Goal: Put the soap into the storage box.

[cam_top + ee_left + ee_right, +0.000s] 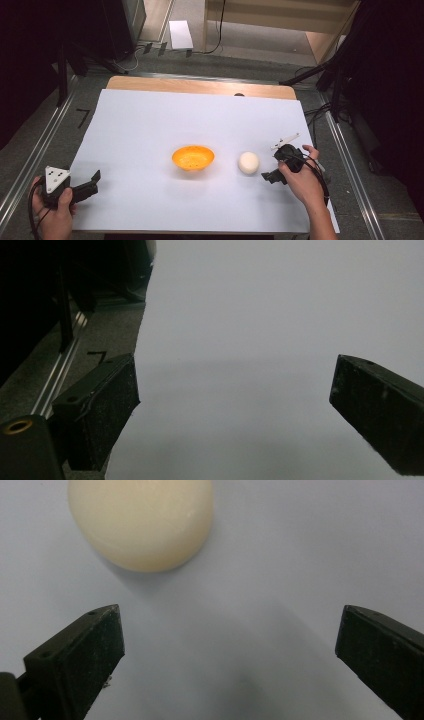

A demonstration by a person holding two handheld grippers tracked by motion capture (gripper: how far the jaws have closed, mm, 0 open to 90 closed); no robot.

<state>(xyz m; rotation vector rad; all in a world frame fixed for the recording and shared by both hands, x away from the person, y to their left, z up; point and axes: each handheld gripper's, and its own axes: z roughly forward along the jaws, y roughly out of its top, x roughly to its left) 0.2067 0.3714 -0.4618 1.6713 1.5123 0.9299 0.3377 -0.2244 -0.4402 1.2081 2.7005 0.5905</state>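
Note:
An orange bowl (pixel 193 157) sits in the middle of the white sheet (pixel 150 120). A cream round ball (pixel 248 163) lies just to its right, also close ahead in the right gripper view (pixel 141 522). My right gripper (pixel 271 166) hovers right beside the ball, jaws wide open and empty; in its own view the gripper (pixel 230 630) points just below the ball. My left gripper (pixel 95 181) rests at the sheet's near left corner, open with nothing between its jaws (pixel 235 390), aimed across bare white sheet.
The sheet covers a wooden table (pixel 200 86) whose far edge shows. Metal rails (pixel 30 155) run along both sides on the grey floor. Dark stands and cables (pixel 320 75) crowd the far right; a white panel (pixel 180 34) lies on the floor beyond.

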